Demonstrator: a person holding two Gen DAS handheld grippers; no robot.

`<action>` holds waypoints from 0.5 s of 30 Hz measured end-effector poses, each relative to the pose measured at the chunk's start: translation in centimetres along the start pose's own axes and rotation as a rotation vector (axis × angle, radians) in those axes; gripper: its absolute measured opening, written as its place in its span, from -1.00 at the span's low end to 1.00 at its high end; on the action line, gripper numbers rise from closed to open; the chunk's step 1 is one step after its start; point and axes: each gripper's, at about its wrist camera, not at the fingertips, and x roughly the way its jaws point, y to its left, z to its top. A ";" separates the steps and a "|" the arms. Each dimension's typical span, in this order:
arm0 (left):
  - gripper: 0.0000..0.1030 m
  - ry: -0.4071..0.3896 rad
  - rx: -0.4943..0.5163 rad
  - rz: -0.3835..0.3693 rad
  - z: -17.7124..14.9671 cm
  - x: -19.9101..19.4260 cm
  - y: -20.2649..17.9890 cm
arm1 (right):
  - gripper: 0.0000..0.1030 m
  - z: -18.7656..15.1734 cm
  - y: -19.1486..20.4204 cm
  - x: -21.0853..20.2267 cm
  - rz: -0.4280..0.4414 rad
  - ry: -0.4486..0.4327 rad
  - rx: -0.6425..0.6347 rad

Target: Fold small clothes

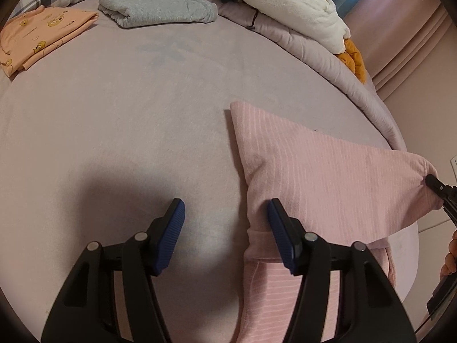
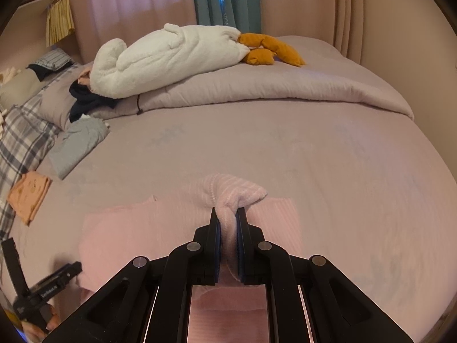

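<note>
A pink striped garment [image 1: 322, 177] lies on the mauve bed sheet [image 1: 128, 120], its right corner lifted. My left gripper [image 1: 225, 211] is open and empty, low over the sheet, its right finger over the garment's left edge. My right gripper [image 2: 228, 223] is shut on a bunched corner of the pink garment [image 2: 237, 194] and holds it above the rest of the cloth. In the left wrist view the right gripper's tip [image 1: 434, 184] shows pinching that corner at the far right. The left gripper [image 2: 51, 283] shows at the lower left of the right wrist view.
A folded orange printed garment [image 1: 40, 34] and a folded grey garment [image 1: 157, 5] lie at the far left of the bed. A rolled quilt [image 2: 257, 88] carries a white plush toy [image 2: 160, 57] with orange feet. Plaid pillows [image 2: 20, 143] are at the left, curtains behind.
</note>
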 end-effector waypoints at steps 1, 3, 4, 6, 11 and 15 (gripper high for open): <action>0.16 -0.001 0.001 0.002 0.0 0.0 0.0 | -0.80 -0.1 -0.1 0.1 0.001 0.003 0.003; 0.16 -0.002 0.002 0.007 0.0 0.0 -0.1 | -0.80 -0.2 -0.2 0.2 -0.001 0.007 0.007; 0.17 -0.002 0.003 0.009 0.0 0.0 -0.1 | -0.80 -0.2 -0.2 0.3 -0.004 0.011 0.007; 0.17 0.000 0.004 0.009 0.0 0.1 0.0 | -0.80 -0.4 -0.4 0.5 -0.011 0.017 0.011; 0.21 0.001 0.003 0.011 0.1 0.2 0.0 | -0.80 -0.5 -0.8 1.1 -0.021 0.034 0.020; 0.22 -0.001 0.007 0.014 0.1 0.3 0.1 | -0.80 -1.0 -1.1 1.6 -0.031 0.052 0.025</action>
